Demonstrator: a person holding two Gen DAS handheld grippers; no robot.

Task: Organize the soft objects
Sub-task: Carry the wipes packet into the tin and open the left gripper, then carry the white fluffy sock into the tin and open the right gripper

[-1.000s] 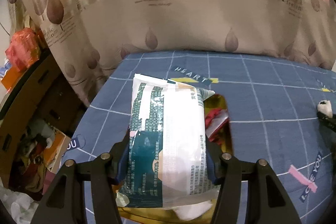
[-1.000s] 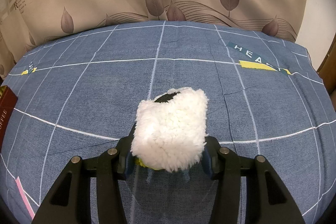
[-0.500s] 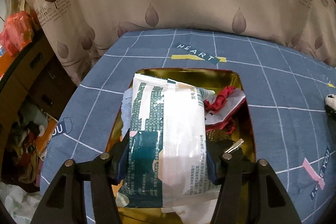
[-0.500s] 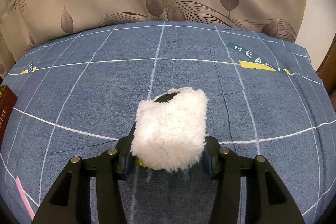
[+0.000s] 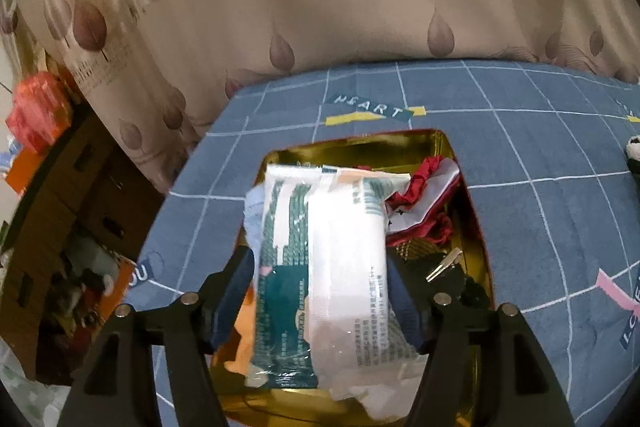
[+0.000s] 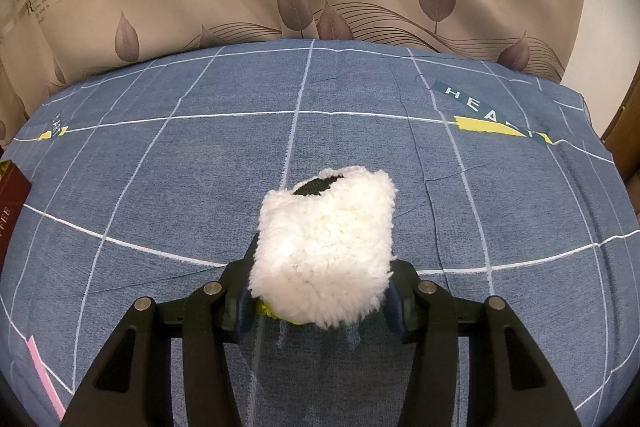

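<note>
Tissue pack [image 5: 324, 267] between opening jaws of left hand-held gripper [image 5: 320, 291], above gold tin [image 5: 476, 239].

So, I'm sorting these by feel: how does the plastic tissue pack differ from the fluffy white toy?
The tissue pack is glossy plastic printed in teal and white; the fluffy toy is woolly, plain white with a black patch. The pack is long and flat-sided, the toy short and rounded. The pack sits over the gold box, the toy over bare blue cloth. Each sits between a gripper's fingers.
</note>
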